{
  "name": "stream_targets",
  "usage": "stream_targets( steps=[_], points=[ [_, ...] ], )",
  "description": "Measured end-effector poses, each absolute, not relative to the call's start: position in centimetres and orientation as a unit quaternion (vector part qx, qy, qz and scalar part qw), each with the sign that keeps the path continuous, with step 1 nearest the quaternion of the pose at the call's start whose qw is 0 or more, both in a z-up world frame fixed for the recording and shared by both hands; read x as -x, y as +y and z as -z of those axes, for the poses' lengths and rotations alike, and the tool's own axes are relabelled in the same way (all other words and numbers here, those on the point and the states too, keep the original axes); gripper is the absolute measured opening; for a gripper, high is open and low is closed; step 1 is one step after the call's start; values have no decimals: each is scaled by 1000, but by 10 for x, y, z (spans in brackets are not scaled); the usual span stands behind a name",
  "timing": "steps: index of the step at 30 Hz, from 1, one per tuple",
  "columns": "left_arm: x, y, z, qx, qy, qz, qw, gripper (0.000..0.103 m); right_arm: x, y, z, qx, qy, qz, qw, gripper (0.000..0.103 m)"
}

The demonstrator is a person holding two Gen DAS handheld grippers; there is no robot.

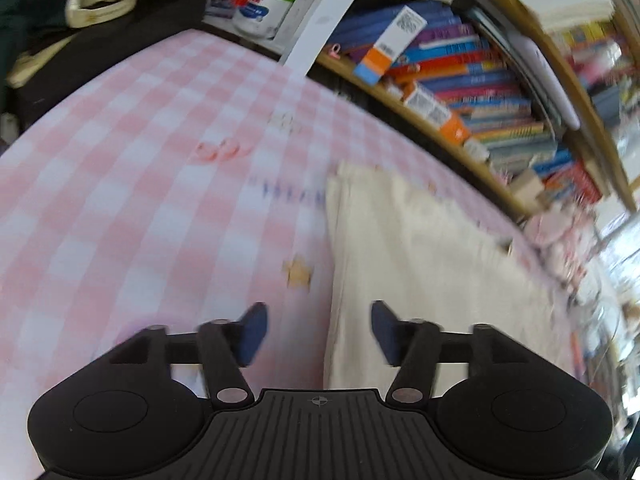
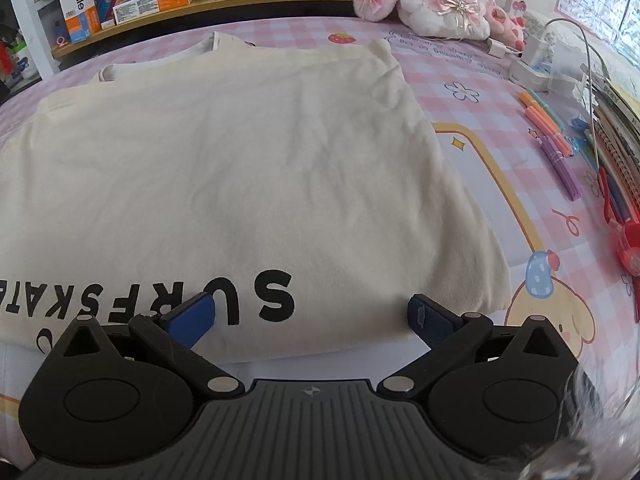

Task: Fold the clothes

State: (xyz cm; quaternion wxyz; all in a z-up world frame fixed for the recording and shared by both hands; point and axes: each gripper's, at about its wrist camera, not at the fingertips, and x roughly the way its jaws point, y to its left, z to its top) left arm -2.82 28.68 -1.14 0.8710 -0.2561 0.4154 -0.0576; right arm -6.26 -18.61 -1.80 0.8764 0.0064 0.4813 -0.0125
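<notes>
A cream T-shirt (image 2: 240, 168) lay spread on the pink-checked bench (image 1: 140, 168), its printed near edge just ahead of the right hand-held gripper (image 2: 310, 316), whose jaws stood released and empty. The left hand-held gripper (image 1: 318, 332), likewise released, hovered over the shirt's left edge, the cloth running off to its right. The shirt's long axis ran away from the right hand-held gripper, toward the bookshelf (image 2: 180, 4). The right was the nearer.

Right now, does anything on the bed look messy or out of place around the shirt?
Mostly tidy. The cream shirt lies flat, only lightly wrinkled. Oddities: loose markers scattered on the pink checked sheet to its right, beside a charger cable. Both grippers hang open and empty.
</notes>
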Motion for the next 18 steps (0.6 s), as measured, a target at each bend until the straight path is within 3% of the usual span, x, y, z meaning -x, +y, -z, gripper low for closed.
stream_targets(
  steps=[12, 14, 18],
  points=[
    [87, 290, 17, 376, 465, 45, 800, 61, 86, -244, -8, -86, 452, 66, 886, 99],
    [92, 293, 23, 402, 469, 30, 786, 61, 87, -264, -11, -87, 448, 90, 885, 86],
    [97, 293, 31, 431, 478, 4, 766, 63, 86, -298, -10, -112, 460, 118, 873, 70]
  ],
)
